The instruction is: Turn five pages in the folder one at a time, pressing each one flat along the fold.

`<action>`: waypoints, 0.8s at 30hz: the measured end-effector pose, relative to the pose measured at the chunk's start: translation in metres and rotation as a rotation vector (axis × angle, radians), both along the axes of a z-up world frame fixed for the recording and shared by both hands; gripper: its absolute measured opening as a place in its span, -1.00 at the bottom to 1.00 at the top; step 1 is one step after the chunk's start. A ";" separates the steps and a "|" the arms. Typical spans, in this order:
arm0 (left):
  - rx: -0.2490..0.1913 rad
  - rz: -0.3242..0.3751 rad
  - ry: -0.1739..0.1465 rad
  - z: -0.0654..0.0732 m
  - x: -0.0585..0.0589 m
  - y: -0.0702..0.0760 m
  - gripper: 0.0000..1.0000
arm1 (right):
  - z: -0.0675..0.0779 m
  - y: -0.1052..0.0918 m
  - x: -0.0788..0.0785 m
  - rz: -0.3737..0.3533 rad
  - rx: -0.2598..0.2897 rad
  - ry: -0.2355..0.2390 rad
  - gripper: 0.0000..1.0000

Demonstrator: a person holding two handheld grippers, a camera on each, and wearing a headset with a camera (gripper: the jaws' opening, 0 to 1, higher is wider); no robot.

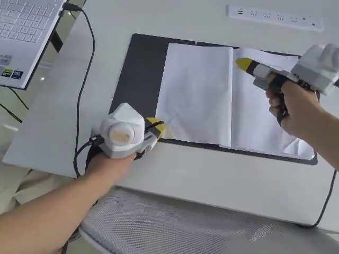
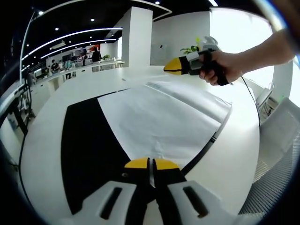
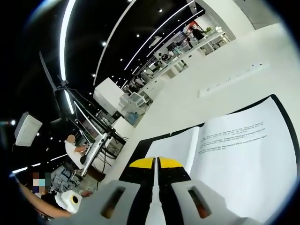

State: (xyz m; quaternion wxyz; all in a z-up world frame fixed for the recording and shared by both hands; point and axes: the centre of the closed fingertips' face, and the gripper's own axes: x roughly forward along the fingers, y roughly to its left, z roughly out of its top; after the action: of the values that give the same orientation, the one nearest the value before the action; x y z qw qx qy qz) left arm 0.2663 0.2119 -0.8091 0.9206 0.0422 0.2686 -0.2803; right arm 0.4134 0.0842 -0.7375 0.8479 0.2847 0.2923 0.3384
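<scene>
Closed left tongs (image 1: 157,127) rest by the folder's (image 1: 139,69) near page corner (image 1: 162,132), while closed right tongs (image 1: 243,64) hover nearer the fold (image 1: 232,100), which runs front-to-back across the desk (image 1: 212,174).

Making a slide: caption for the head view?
Open folder on a table; left gripper at its near edge, right gripper by the fold.

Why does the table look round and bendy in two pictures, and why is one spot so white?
Left gripper view: the fisheye lens bows the table and folder, and glare whites out behind the right gripper. Right gripper view: same bending; ceiling lights curve. Head view: straight edges, even light.
</scene>
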 end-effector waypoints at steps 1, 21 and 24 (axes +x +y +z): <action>0.001 -0.001 -0.001 0.000 0.000 0.000 -0.98 | -0.003 0.002 0.000 0.011 -0.001 0.010 -1.00; 0.001 -0.002 -0.017 -0.010 0.006 0.003 -0.98 | -0.052 0.024 0.001 0.187 -0.103 0.039 -1.00; 0.000 0.000 -0.016 -0.010 0.006 0.003 -0.99 | -0.050 0.026 0.005 0.195 -0.095 0.018 -1.00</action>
State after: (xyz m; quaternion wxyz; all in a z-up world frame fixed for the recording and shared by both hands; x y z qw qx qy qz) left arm 0.2725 0.2150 -0.8189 0.9228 0.0444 0.2611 -0.2798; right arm 0.4183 0.1101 -0.7878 0.8210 0.2175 0.3417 0.4024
